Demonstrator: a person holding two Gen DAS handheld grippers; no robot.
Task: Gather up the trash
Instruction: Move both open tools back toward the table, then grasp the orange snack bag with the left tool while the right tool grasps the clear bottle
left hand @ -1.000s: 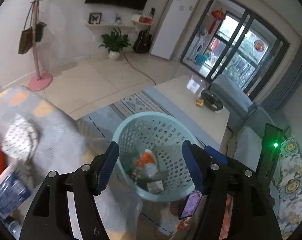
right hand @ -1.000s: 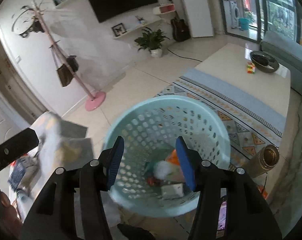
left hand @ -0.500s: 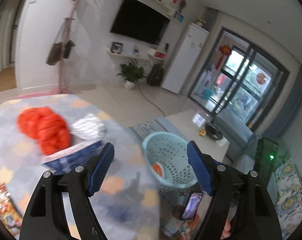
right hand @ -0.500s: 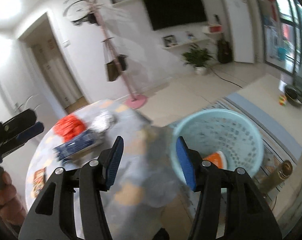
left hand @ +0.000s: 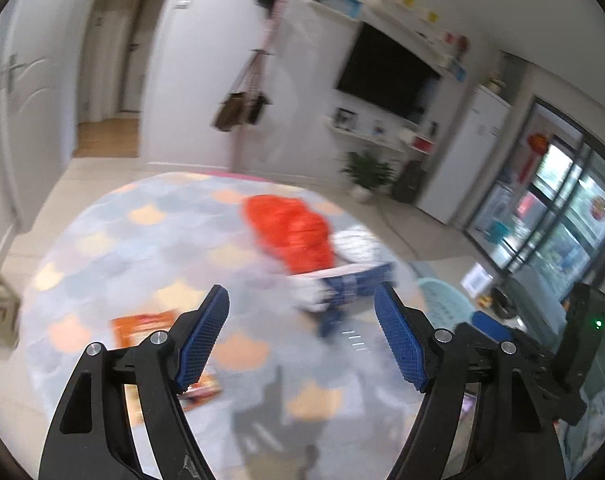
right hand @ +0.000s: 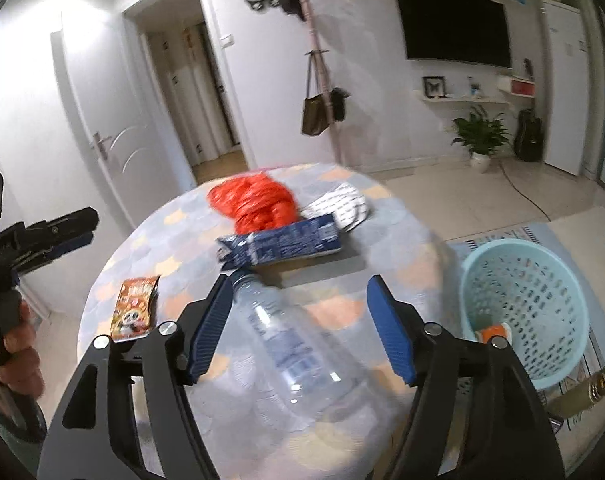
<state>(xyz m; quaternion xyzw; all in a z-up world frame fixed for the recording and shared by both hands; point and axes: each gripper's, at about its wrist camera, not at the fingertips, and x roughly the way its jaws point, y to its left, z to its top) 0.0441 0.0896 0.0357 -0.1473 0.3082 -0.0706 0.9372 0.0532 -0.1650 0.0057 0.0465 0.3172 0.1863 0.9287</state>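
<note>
- The right gripper hangs over the round table, its jaws spread wide; they have just been opening, and nothing is pressed between the blue pads.
- A clear plastic bottle lies on its side on the patterned tablecloth below that gripper, its neck close to the left pad; contact there cannot be told.
- Farther across the table sit a blue carton, flattened at one end, a crumpled red plastic bag behind it, and a white patterned wrapper beside the bag.
- An orange snack packet lies apart near the table's left edge.
- The pale blue perforated basket stands on the floor to the right of the table, with some trash at its bottom.
- The left gripper, seen blurred in its own view, is also spread wide with nothing between its pads, above the tablecloth.
- A hand grips the left tool's handle at the far left of the right wrist view.
</note>
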